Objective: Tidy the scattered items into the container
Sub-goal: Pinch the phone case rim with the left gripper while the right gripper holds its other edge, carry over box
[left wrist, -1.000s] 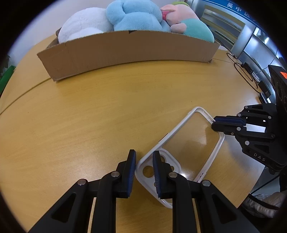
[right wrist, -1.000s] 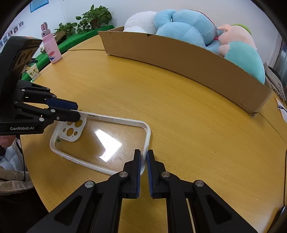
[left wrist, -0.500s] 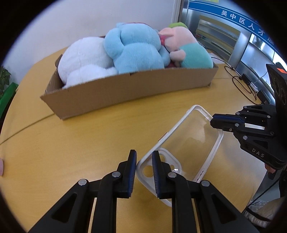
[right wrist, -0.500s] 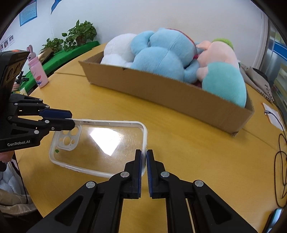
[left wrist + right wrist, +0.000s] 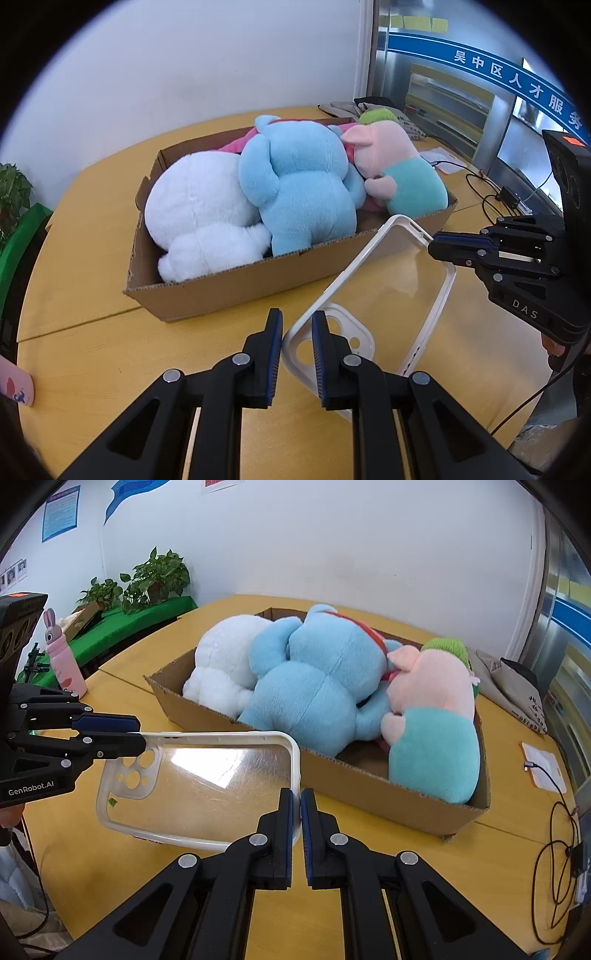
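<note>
A clear phone case with a white rim [image 5: 380, 291] [image 5: 207, 786] hangs in the air above the table, held at both ends. My left gripper [image 5: 297, 345] [image 5: 138, 734] is shut on the rim at the camera-cutout end. My right gripper [image 5: 297, 821] [image 5: 434, 245] is shut on the rim at the opposite end. The cardboard box [image 5: 236, 280] [image 5: 354, 775] lies just beyond the case and holds a white plush [image 5: 199, 218], a blue plush [image 5: 303, 184] and a pink-and-teal pig plush [image 5: 399, 166].
The round wooden table [image 5: 92, 350] carries the box. A pink rabbit bottle [image 5: 62, 657] stands at the left edge in the right wrist view. Black cables [image 5: 561, 867] and a card [image 5: 543, 768] lie right of the box. Potted plants [image 5: 155, 576] line the wall.
Both grippers have lifted the phone case off the table and risen with it, so the box interior and plush toys now show from above.
</note>
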Motion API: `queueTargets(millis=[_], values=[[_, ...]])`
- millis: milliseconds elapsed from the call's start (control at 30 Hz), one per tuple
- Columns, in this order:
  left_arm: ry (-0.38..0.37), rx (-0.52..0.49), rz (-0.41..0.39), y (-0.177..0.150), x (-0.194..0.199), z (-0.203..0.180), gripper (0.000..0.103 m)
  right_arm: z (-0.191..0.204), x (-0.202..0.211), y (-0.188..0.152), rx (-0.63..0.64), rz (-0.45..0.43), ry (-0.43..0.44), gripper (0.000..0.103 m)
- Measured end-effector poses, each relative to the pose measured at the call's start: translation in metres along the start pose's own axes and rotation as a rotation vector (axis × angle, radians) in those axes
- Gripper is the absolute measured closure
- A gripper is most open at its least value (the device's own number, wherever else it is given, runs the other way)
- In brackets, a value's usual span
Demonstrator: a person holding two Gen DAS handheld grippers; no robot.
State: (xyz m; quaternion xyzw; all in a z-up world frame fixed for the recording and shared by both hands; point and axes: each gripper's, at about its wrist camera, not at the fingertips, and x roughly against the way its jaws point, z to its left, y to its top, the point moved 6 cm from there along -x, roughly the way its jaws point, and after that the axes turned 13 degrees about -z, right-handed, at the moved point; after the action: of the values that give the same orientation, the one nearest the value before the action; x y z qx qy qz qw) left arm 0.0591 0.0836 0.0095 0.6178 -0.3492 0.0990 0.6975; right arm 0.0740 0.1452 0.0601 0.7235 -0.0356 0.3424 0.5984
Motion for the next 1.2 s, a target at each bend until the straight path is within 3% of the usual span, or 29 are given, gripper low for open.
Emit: queueTargets(millis=[800,1200], values=[[0.054,-0.09,-0.183,0.123,0.007,0.024,0.089,-0.036,-0.002,0.115,0.024,-0.184,-0.085,0.098],[0.078,-0.109,-0.203,0.168,-0.018,0.043,0.089,-0.056,-0.033,0.159,0.062,-0.206,-0.12,0.098]])
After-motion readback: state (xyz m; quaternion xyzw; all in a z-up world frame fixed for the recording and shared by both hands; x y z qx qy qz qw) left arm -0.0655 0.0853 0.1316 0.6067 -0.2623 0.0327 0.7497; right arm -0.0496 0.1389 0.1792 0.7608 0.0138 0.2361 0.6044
